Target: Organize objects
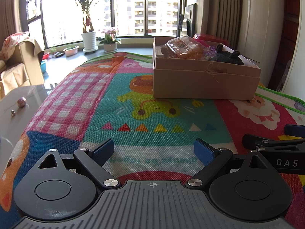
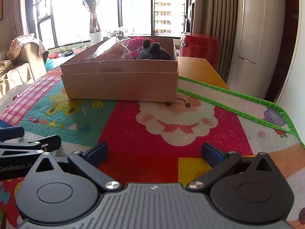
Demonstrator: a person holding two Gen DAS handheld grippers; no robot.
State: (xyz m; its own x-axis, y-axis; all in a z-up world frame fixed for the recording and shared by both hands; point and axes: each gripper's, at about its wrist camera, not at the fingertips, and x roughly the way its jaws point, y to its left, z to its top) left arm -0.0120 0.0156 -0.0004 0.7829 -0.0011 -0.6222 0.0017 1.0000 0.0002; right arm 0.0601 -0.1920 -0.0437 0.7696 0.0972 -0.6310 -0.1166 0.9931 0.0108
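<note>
The left gripper [image 1: 154, 152] sits low and level over the woven cartoon-print mat [image 1: 118, 103], its jaws spread wide with nothing between them, blue pads [image 1: 103, 150] facing inward; the right gripper [image 2: 154, 153] is held just beside it in the same low, forward-pointing pose, jaws likewise spread and empty over the mat's red patch. Ahead of both sets of jaws, well apart from them, stands an open cardboard box [image 2: 120, 84], plain, matte and rectangular, resting on the mat; inside it, from left to right, lie a crinkly clear plastic bag of bread [image 2: 112, 51], a pink plastic basket [image 2: 134, 42] behind, and a dark fuzzy plush toy [image 2: 154, 52] with rounded ears.
</note>
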